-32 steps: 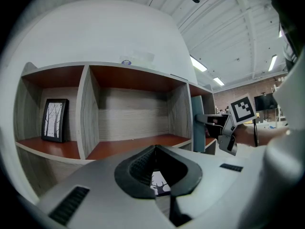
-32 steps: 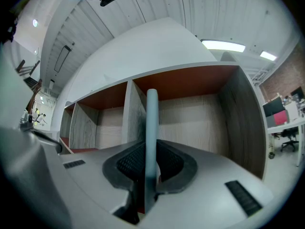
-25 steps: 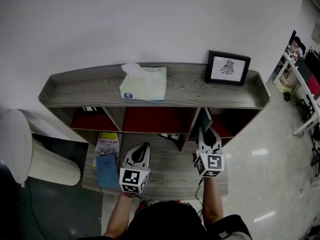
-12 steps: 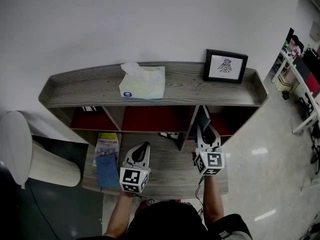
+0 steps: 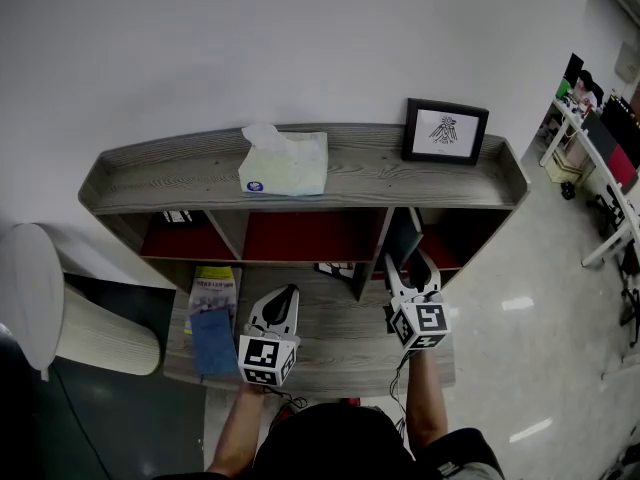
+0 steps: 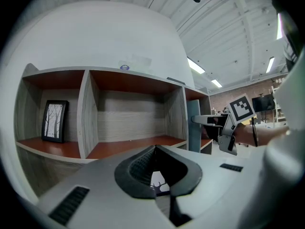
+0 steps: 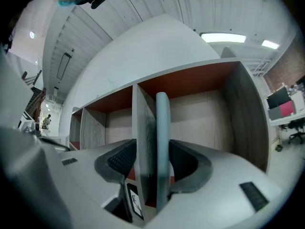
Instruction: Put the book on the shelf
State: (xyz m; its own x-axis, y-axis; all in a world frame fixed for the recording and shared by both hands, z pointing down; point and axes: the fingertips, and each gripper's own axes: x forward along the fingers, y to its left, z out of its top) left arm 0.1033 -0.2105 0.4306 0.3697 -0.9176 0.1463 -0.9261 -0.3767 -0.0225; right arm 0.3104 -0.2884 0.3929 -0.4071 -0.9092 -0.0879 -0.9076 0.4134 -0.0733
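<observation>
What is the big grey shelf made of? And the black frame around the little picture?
The grey shelf looks like wood or wood-look board: streaky grain lines run along its matte top. The black picture frame looks smooth and plain. It may be plastic or painted wood; I cannot tell which.

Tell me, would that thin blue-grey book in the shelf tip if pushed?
Probably easily: the book is thin and stands on edge. It looks close beside the divider, which should stop it falling that way. Likely stiff too: its edge runs straight.
</observation>
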